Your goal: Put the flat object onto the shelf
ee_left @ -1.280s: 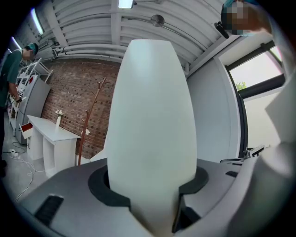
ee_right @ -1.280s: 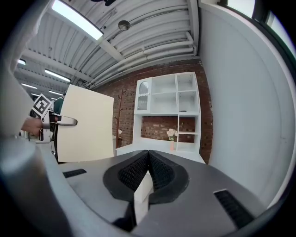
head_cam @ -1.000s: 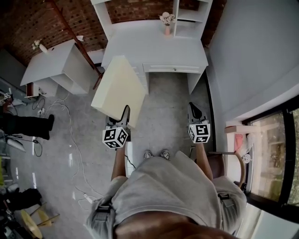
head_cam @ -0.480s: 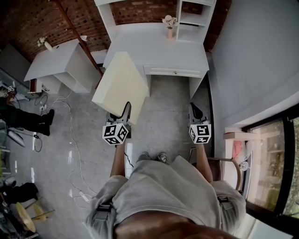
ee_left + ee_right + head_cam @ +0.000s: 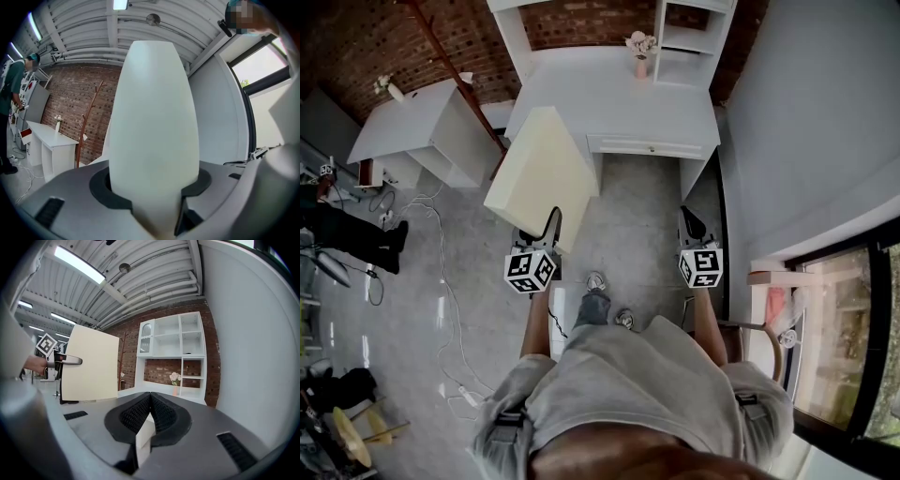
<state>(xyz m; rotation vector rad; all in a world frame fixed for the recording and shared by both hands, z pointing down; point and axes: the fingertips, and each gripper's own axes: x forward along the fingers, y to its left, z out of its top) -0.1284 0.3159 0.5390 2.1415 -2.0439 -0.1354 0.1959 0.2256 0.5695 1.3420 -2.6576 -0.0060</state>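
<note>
Board (image 5: pixel 542 178) is up in the air, we've got its near edge pinched in our left gripper (image 5: pixel 551 223), tilted over the floor right by the desk (image 5: pixel 609 94); our right gripper (image 5: pixel 691 221) is closed on nothing, shelf (image 5: pixel 682 42) ahead

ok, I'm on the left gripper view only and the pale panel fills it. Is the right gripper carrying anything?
Observer: No. The right gripper is shut, with nothing between its jaws.
Operator: Where's the shelf?
Observer: Ahead of the person. A white shelf unit stands on a white desk.
Operator: Panel on it yet?
Observer: No. The panel is upright in the left gripper, left of the shelf unit and not on any shelf.
</note>
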